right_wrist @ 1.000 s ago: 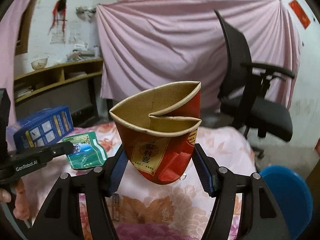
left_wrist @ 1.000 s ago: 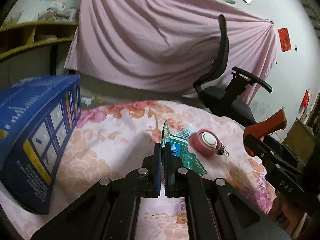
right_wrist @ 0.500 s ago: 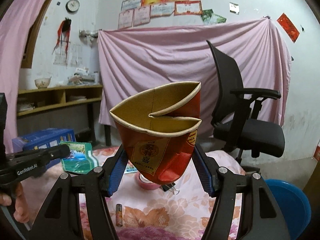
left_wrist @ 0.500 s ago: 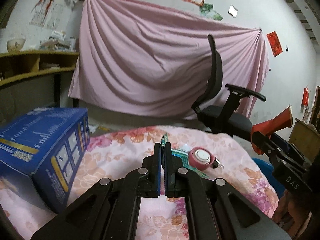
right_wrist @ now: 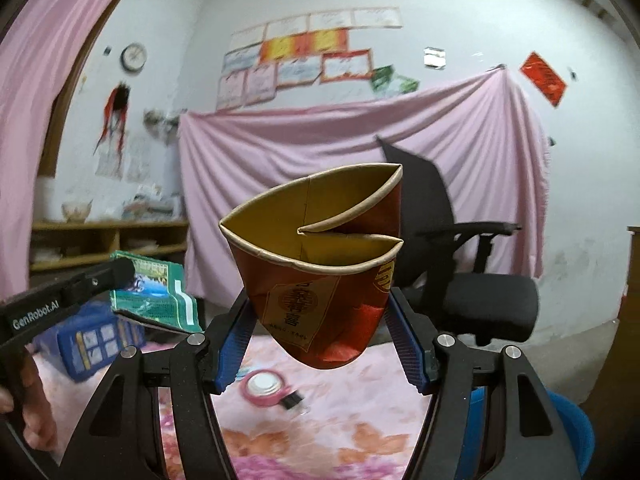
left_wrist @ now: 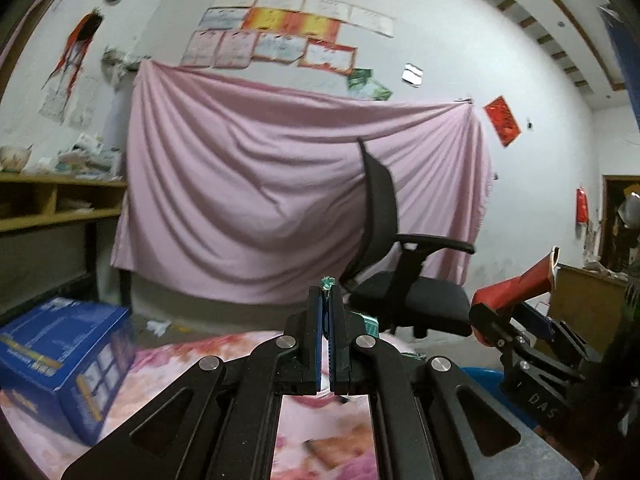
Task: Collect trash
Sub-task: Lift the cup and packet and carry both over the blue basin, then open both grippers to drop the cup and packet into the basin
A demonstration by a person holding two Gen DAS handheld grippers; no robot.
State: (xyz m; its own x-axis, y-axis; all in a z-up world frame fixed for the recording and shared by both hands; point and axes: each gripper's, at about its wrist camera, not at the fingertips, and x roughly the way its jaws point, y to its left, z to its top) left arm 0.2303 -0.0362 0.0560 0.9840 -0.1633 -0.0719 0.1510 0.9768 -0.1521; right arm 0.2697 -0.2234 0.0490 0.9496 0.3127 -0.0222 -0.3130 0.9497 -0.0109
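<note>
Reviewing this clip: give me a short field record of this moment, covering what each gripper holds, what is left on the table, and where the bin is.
left gripper: shut on green wrapper, held off the table
right gripper: shut on crushed red paper cup, rim up, held in the air
table: floral cloth; pink tape roll and blue box lie on it
bin: blue tub partly visible low at the right, beyond the table edge
background: black office chair, pink sheet on the wall
</note>
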